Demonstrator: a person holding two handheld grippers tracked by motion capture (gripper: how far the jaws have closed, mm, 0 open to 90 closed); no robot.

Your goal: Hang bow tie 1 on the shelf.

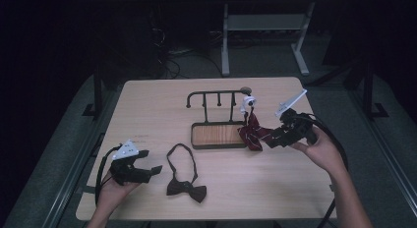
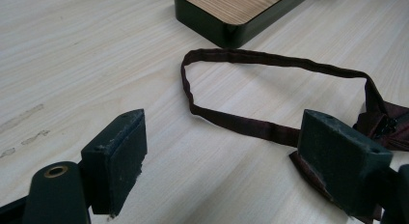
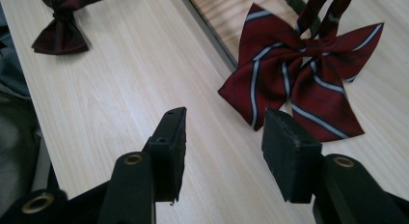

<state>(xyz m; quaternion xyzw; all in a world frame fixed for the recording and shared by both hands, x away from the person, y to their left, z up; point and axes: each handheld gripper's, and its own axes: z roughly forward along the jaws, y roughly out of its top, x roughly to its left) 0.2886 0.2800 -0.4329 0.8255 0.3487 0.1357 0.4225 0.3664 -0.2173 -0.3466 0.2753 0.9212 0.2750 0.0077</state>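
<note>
one striped bow tie [image 3: 299, 79] lies just ahead of the open right claw [image 3: 224, 151].

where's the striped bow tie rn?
High view: the striped bow tie hangs from the rack at the right end, draping past the tray, just ahead of the open right gripper.

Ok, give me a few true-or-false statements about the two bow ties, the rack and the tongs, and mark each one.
1. The red bow tie with white stripes hangs from the black metal rack with a wooden base. True.
2. The right tongs are clamped on the striped tie. False: the jaws stand apart with nothing between them, just short of it.
3. The dark brown bow tie with a strap loop lies flat on the light wooden table. True.
4. The left tongs hold its strap. False: they are open above it.
</note>
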